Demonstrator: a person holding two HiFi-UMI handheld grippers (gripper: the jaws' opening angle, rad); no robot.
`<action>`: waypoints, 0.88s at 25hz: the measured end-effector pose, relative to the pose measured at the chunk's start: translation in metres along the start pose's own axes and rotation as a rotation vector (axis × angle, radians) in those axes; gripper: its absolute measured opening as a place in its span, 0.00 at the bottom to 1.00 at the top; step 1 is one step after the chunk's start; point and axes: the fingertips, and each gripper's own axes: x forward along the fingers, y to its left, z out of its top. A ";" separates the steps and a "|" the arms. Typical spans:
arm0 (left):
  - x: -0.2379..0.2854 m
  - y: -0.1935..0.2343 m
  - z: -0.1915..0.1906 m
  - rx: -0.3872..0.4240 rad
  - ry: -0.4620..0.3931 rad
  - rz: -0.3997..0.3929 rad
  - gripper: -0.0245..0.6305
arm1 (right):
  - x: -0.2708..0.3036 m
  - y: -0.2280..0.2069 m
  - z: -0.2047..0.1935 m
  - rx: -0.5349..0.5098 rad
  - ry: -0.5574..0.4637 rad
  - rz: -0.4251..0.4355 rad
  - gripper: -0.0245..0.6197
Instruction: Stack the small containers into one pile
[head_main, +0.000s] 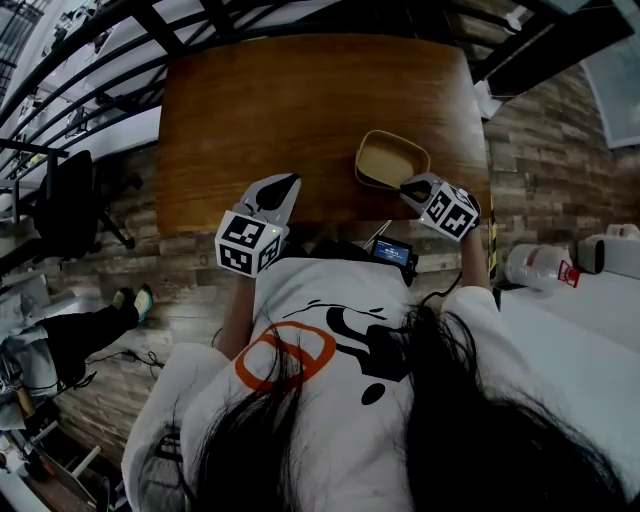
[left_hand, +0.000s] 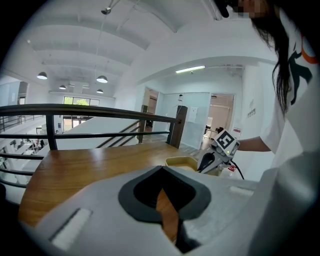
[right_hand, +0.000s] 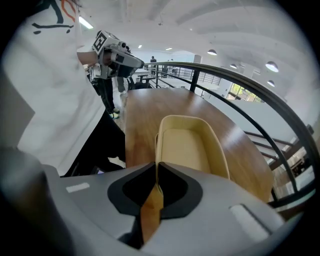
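At the near right corner of the wooden table (head_main: 280, 110) sits a beige, round-cornered container (head_main: 385, 165), open side up and with nothing inside it. Along one long side a second rim line shows just under the top one; I cannot tell how many containers are nested there. The right gripper (head_main: 408, 187) reaches in over the table's near edge, and its fingers are pinched together on the container's near rim, with a thin beige sliver of wall running down between them in the right gripper view. Its marker cube hangs just off the table's edge, toward the person.

Further left along the same near edge, the left gripper (head_main: 290, 182) hovers with its fingers pressed together and nothing between them; only a slit of wood grain shows through below the tips in the left gripper view. It is well apart from the container and touches nothing on the table.

The person's white shirt (head_main: 330, 330), printed in orange and black, is close against the table's near side. Beyond the table's far side runs a dark metal railing (left_hand: 100, 110). Off the table's left end stands a black office chair (head_main: 65, 205) on the plank-patterned floor (head_main: 540, 150).
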 end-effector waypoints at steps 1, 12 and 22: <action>-0.001 0.001 0.000 -0.002 0.000 0.003 0.04 | -0.001 0.000 -0.001 -0.024 0.013 0.008 0.11; -0.011 0.007 -0.006 -0.015 0.006 0.039 0.04 | 0.001 -0.009 -0.009 -0.074 0.038 0.014 0.11; -0.017 0.005 -0.011 -0.021 0.020 0.058 0.04 | 0.010 -0.016 -0.019 -0.039 0.074 -0.001 0.25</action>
